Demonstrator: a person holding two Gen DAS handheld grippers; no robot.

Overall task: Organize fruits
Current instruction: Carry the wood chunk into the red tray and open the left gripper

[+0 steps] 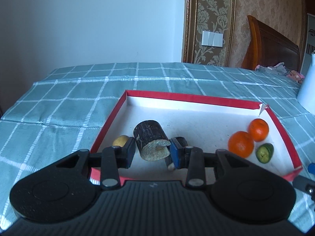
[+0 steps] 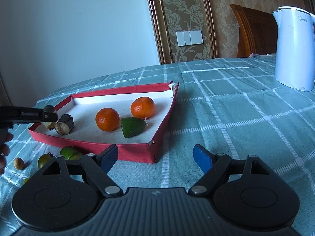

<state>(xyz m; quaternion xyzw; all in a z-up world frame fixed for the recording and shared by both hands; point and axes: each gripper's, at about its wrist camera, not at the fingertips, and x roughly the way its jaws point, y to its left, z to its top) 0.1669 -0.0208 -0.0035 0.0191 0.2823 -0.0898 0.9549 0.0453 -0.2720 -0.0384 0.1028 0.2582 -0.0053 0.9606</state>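
A red-walled box (image 1: 196,98) with a white floor lies on the checked cloth. My left gripper (image 1: 152,151) is over its near left part, with a dark sugarcane piece (image 1: 151,142) between the blue pads; whether it is gripped or just released is unclear. A second dark piece (image 1: 180,140) and a small yellow fruit (image 1: 120,140) lie beside it. Two oranges (image 1: 241,143) (image 1: 258,129) and a green fruit (image 1: 264,153) sit at the box's right. My right gripper (image 2: 155,157) is open and empty in front of the box (image 2: 137,151).
A white kettle (image 2: 293,47) stands at the back right. Outside the box's near left wall lie a green fruit (image 2: 69,151), a smaller green-yellow fruit (image 2: 43,160) and a small brown fruit (image 2: 18,163). A wooden headboard (image 1: 273,47) is behind the table.
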